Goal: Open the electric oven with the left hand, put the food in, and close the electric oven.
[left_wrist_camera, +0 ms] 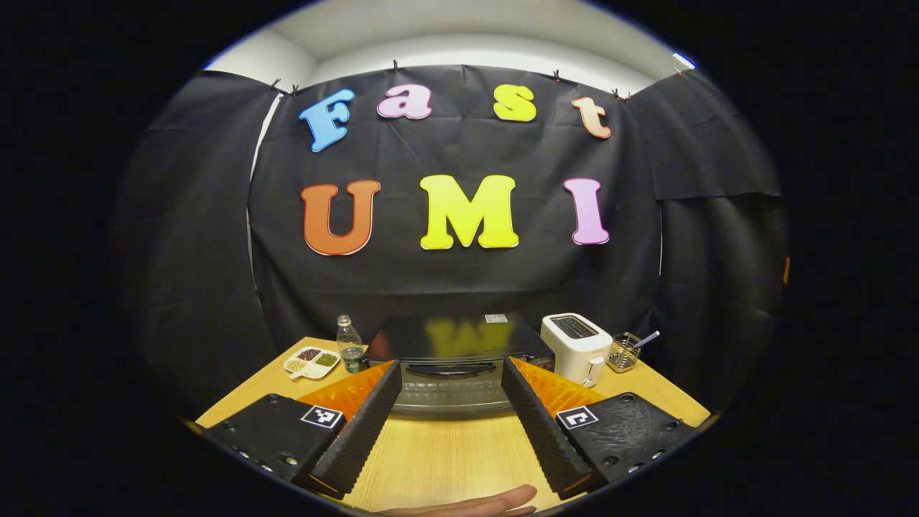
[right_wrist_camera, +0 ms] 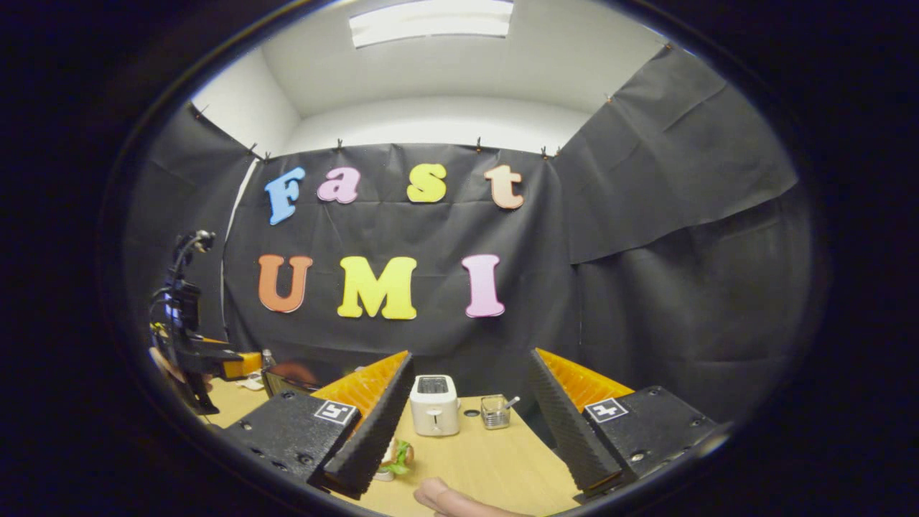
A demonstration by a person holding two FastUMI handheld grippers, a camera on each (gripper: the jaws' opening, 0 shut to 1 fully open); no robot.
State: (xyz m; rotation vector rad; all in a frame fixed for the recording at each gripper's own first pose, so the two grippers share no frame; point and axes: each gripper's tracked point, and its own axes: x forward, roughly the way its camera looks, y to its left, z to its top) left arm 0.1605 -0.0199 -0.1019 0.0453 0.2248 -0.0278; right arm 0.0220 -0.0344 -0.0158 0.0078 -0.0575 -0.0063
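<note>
Holding seeds — divided dish (left_wrist_camera: pixel 311 362) beside bottle (left_wrist_camera: pixel 350 345).

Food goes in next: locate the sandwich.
In the right gripper view, the sandwich lies on the wooden table, beside that gripper's left finger and in front of the white toaster.

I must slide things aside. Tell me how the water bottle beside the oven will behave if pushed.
The bottle looks tall and narrow, so it probably tips easily. It seems clear plastic and partly full, likely light. Once down it would probably roll toward the snack tray.
</note>
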